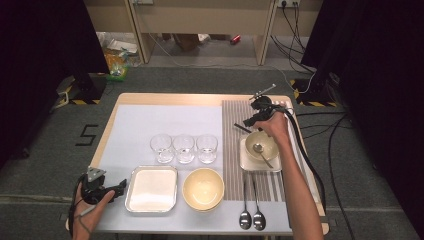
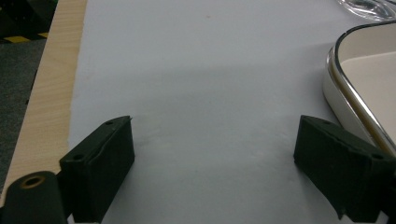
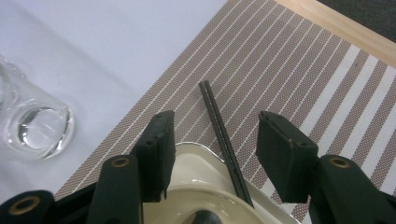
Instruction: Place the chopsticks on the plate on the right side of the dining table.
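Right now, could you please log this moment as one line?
right claw: open, over chopsticks | chopsticks: on striped mat beside plate | left claw: open, idle near tray

Lab/recording setup, not a home: black curtains [image 1: 45, 50] flank both sides, hazard-taped stand bases [image 1: 80, 95] on grey carpet [image 1: 45, 150], cables [image 1: 295, 35] running to wall sockets (tape marker on floor too). Table [image 1: 170, 98] staged with tidy tableware.

chopsticks [image 3: 223, 135] on tray [image 1: 246, 161] rim; glasses [image 1: 183, 148] left; spoons [image 1: 251, 219] before
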A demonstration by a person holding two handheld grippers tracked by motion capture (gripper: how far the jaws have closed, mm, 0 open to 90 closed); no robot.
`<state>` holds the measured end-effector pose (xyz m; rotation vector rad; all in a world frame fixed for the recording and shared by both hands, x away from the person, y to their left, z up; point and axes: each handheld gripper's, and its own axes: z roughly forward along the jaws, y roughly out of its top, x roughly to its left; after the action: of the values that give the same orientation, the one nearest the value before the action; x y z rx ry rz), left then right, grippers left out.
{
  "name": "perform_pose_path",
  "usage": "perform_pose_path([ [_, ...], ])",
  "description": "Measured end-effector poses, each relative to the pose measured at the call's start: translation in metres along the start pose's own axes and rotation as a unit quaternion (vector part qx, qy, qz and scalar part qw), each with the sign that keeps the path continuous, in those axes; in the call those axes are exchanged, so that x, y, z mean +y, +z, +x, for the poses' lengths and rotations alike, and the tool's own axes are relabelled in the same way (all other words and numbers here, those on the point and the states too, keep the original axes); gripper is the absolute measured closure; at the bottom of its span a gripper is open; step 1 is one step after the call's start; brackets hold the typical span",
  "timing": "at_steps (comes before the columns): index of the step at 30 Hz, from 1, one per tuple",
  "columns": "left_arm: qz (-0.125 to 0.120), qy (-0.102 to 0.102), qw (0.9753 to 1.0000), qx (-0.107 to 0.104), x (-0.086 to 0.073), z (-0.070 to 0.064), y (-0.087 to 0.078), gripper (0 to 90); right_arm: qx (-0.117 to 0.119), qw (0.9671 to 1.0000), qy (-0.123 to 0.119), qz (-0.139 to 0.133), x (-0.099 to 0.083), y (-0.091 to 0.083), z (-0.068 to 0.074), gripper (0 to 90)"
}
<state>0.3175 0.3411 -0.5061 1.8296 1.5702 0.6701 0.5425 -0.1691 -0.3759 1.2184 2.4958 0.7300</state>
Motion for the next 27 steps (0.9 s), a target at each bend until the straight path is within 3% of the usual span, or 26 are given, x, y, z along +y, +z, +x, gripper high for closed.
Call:
perform_pose_path([
  [10, -0.001, 0.000, 1.0000, 0.001, 0.000, 0.000, 0.000, 11.1, -0.013, 0.9997, 0.011, 0.017, 0.004, 0.020, 0.000, 45.4],
  [27, -0.002, -0.001, 1.0000, 0.001, 0.000, 0.000, 0.000, 11.2, -0.008, 0.9980, 0.035, 0.051, 0.002, 0.052, -0.001, 43.6],
])
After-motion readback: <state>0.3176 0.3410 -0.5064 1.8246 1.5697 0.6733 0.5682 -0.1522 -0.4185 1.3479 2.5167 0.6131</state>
